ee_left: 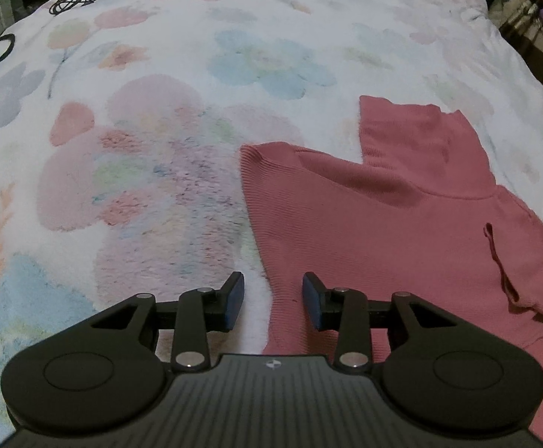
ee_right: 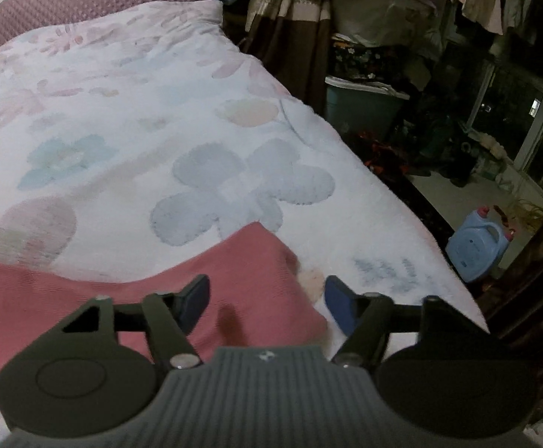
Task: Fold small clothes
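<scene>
Both claws, left claw (ee_left: 273, 300) and right claw (ee_right: 267, 304), hang released over my pink top (ee_left: 402, 231); one sleeve folded, remaining folds pending.

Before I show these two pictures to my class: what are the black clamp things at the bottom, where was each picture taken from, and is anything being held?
Each black clamp is a hand-held two-finger gripper; a person carries one in each hand, with a camera looking along its fingers. One picture comes from the left gripper, the other from the right gripper. Both look down on a bed with a flowered blanket. On it lies a pink ribbed top, partly folded. Both grippers are open above its edges and hold nothing.
</scene>
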A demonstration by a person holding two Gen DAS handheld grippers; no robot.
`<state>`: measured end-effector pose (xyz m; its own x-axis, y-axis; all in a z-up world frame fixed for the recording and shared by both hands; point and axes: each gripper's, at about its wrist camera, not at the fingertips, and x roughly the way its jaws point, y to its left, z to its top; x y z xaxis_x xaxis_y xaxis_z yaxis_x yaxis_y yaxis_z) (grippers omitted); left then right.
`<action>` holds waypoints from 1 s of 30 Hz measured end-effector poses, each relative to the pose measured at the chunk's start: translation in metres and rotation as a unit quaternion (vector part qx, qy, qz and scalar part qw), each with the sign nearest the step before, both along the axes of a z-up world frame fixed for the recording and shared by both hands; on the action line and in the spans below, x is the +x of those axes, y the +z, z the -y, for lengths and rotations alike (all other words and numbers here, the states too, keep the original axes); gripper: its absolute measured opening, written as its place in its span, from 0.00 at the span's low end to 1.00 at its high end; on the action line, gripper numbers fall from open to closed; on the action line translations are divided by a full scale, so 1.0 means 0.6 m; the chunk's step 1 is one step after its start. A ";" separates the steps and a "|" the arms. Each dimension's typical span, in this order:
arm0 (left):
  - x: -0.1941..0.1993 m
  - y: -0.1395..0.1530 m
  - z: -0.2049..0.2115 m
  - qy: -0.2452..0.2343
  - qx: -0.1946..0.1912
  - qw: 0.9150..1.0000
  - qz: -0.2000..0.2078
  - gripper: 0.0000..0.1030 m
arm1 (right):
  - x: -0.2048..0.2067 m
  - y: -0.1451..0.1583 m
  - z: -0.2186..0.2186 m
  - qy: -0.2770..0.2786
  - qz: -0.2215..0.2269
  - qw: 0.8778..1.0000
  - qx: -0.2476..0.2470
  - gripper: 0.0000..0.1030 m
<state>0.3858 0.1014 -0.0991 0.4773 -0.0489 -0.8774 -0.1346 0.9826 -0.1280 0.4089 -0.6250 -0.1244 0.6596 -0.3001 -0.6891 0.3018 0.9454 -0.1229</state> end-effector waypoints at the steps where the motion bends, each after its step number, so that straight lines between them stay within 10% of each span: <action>1: 0.001 0.001 0.000 -0.002 -0.001 1.000 -0.002 0.42 | 0.010 -0.008 0.004 -0.002 -0.003 1.000 0.000 0.48; 5: -0.005 0.009 -0.003 -0.006 -0.012 1.000 0.004 0.42 | 0.018 -0.019 0.011 -0.011 -0.019 0.999 0.025 0.00; 16: -0.043 0.068 -0.035 -0.011 -0.024 0.999 0.044 0.42 | -0.027 0.223 -0.125 0.077 0.049 0.991 0.095 0.00; 30: -0.106 0.158 -0.068 -0.048 0.013 0.992 0.119 0.45 | -0.017 0.589 -0.544 0.252 0.151 0.948 0.124 0.00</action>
